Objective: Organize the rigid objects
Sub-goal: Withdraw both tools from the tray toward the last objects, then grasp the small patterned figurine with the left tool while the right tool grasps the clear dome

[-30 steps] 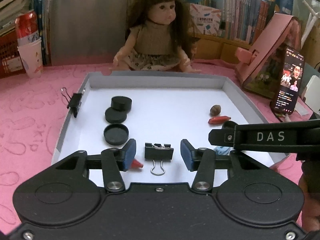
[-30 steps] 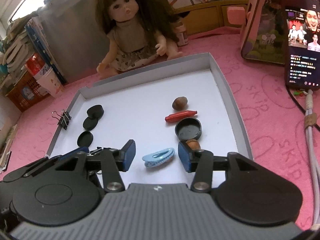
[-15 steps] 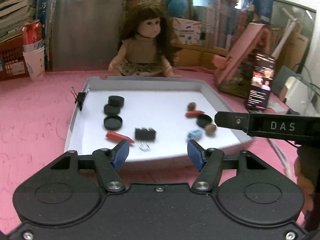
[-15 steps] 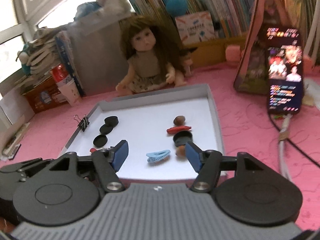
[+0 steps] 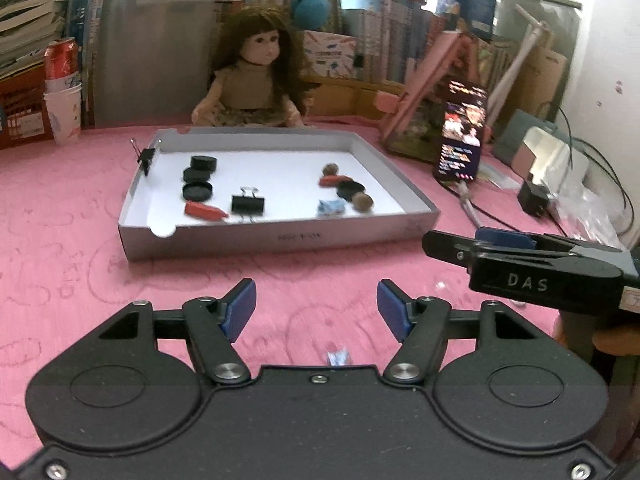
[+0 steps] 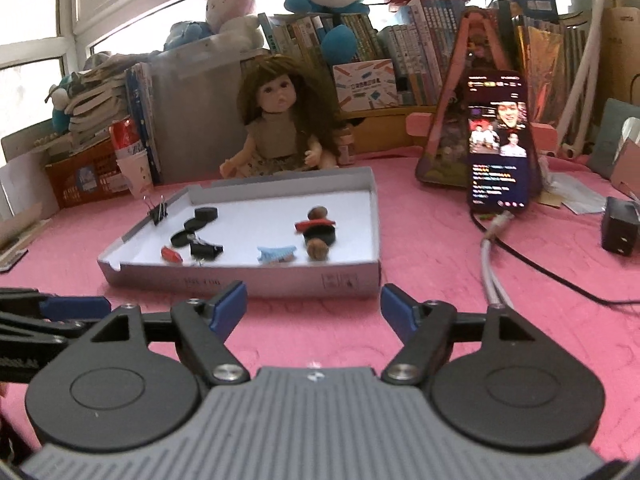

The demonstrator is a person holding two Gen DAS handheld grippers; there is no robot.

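Note:
A shallow grey tray point(image 5: 280, 236) point(image 6: 352, 276) sits on the pink cloth. In it lie three black caps point(image 5: 198, 176) point(image 6: 196, 224), a black binder clip point(image 5: 248, 203) point(image 6: 205, 249), a red piece point(image 5: 202, 210) point(image 6: 171, 254), a blue hair clip point(image 5: 331, 207) point(image 6: 275, 253), two brown nuts point(image 5: 363, 201) point(image 6: 318, 250), another red piece point(image 5: 334, 180) point(image 6: 314, 223) and a black cap point(image 5: 350, 189) point(image 6: 320, 234). My left gripper point(image 5: 316, 310) and right gripper point(image 6: 313, 307) are open and empty, both in front of the tray, apart from it.
A second binder clip point(image 5: 146, 158) point(image 6: 158, 212) grips the tray's left wall. A doll point(image 5: 250, 80) point(image 6: 280, 120) sits behind the tray. A lit phone point(image 5: 460, 132) point(image 6: 500, 140) leans on a pink stand at the right, with its cable point(image 6: 492, 256) trailing forward. Cups and a can point(image 5: 62, 92) stand far left.
Both grippers have pulled back out of the tray and away from it, still open. The objects in the tray have not moved.

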